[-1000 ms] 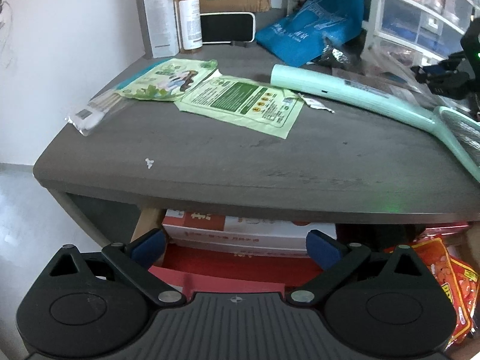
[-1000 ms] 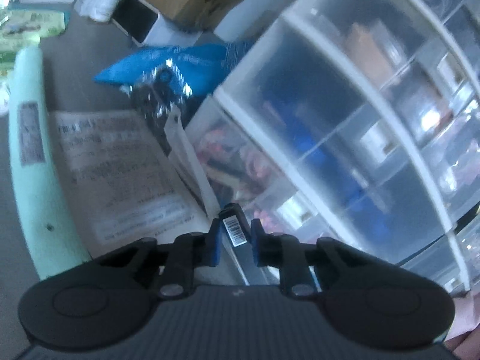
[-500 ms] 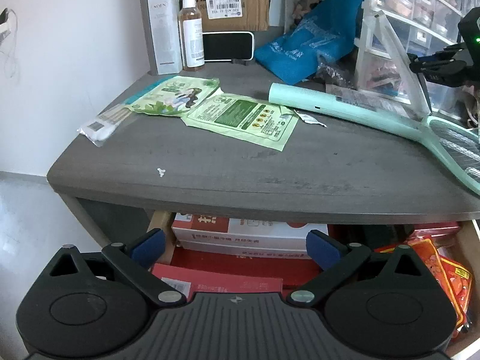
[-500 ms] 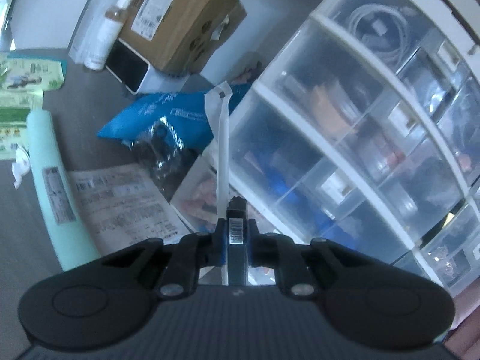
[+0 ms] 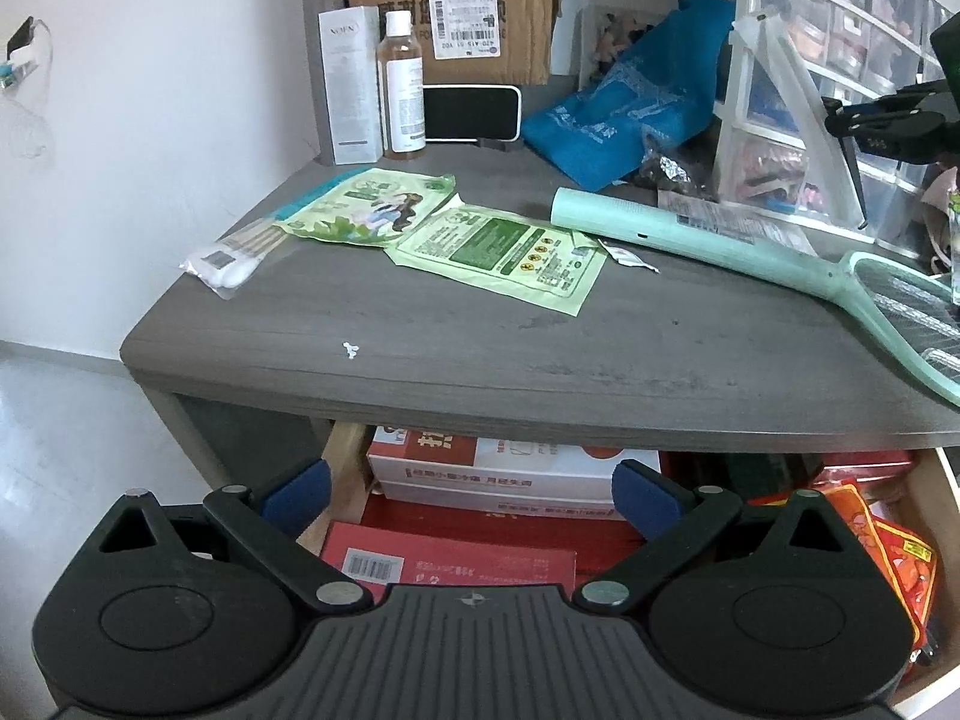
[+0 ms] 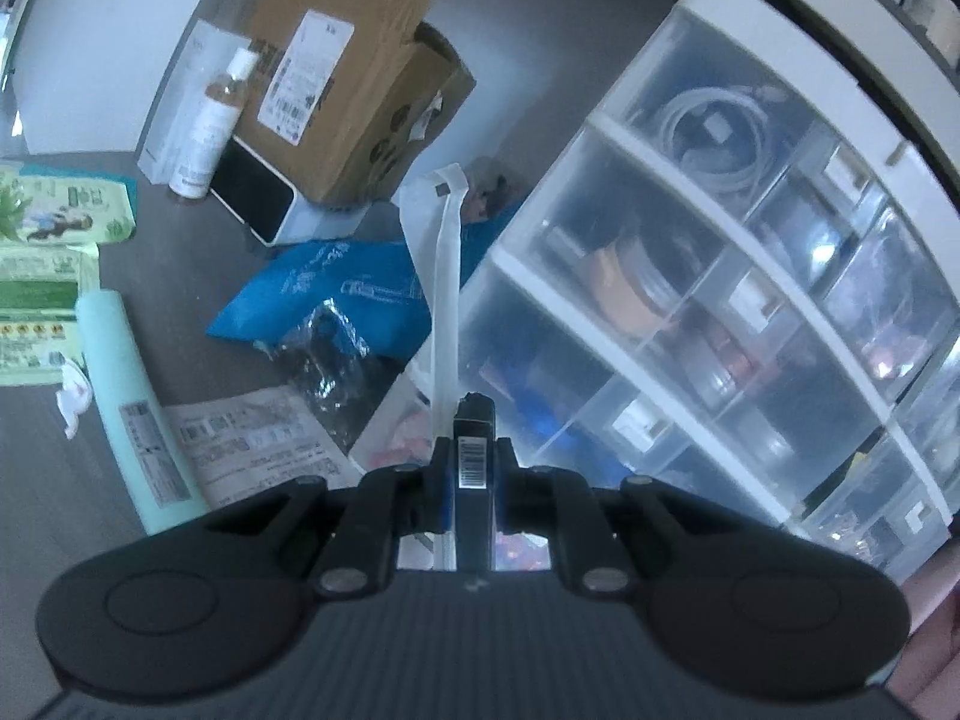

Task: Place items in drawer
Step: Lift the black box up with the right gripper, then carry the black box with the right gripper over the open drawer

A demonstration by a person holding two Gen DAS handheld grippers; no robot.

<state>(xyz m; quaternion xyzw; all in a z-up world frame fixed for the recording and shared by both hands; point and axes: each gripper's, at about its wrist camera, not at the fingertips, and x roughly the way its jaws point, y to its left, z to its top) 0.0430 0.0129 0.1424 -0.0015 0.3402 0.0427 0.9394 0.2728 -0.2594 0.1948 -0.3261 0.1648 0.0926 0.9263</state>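
My right gripper (image 6: 471, 468) is shut on a thin clear plastic package (image 6: 447, 300) with a black barcoded end and holds it lifted above the grey tabletop. The package (image 5: 798, 102) and the right gripper (image 5: 882, 126) also show at the far right of the left wrist view. My left gripper (image 5: 474, 498) is open and empty, in front of the open drawer (image 5: 936, 480) under the tabletop. The drawer holds red and white boxes (image 5: 498, 480) and red snack packets (image 5: 882, 546).
On the grey tabletop (image 5: 480, 354) lie two green sachets (image 5: 504, 249), a cotton swab pack (image 5: 234, 255), a mint electric swatter (image 5: 750, 246), a blue bag (image 5: 630, 108), a bottle (image 5: 402, 96) and a cardboard box (image 5: 450, 6). A clear drawer organizer (image 6: 750, 276) stands at right.
My right gripper has risen with the package, lifting it off the tabletop. My left gripper has pulled back and up, showing more of the drawer.
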